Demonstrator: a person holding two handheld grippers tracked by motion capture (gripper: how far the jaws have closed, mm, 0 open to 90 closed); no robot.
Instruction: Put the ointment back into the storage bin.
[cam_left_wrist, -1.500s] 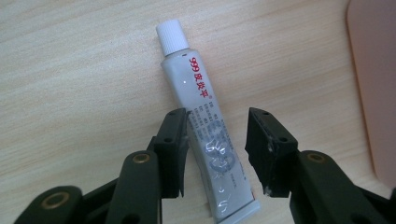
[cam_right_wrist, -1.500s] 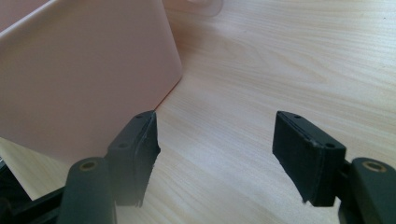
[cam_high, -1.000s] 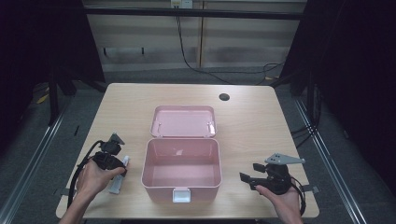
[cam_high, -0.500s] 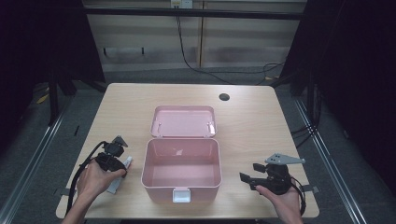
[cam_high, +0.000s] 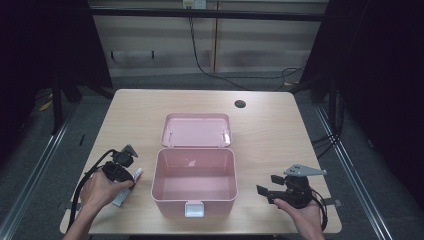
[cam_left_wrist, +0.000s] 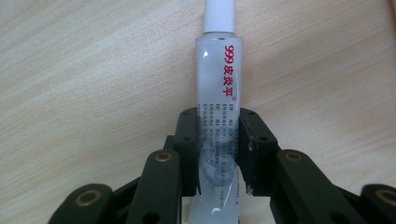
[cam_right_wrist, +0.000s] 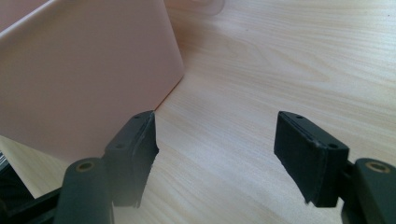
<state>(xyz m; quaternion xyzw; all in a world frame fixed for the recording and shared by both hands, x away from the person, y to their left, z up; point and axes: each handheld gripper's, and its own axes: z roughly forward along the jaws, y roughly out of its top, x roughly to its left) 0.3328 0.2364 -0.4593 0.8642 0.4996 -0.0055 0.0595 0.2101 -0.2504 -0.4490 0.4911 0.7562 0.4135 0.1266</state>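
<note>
A white ointment tube (cam_left_wrist: 219, 84) with red print and a white cap lies flat on the wooden table, left of the pink box. My left gripper (cam_left_wrist: 218, 117) is shut on the tube's lower half; its jaws have just been closing, and both pads now press its sides. In the high view the left gripper (cam_high: 129, 175) points down at the tube (cam_high: 120, 197) near the table's front left. My right gripper (cam_right_wrist: 215, 140) stands open with nothing but bare table between its jaws. It rests low on the table right of the box, where the high view shows the right gripper (cam_high: 268, 185).
An open pink plastic box (cam_high: 194, 151) sits in the middle of the table, its lid (cam_high: 196, 130) folded back flat and a white latch at the front. Its right wall (cam_right_wrist: 84, 70) is close to my right gripper. A dark round hole (cam_high: 240, 104) marks the table's far side.
</note>
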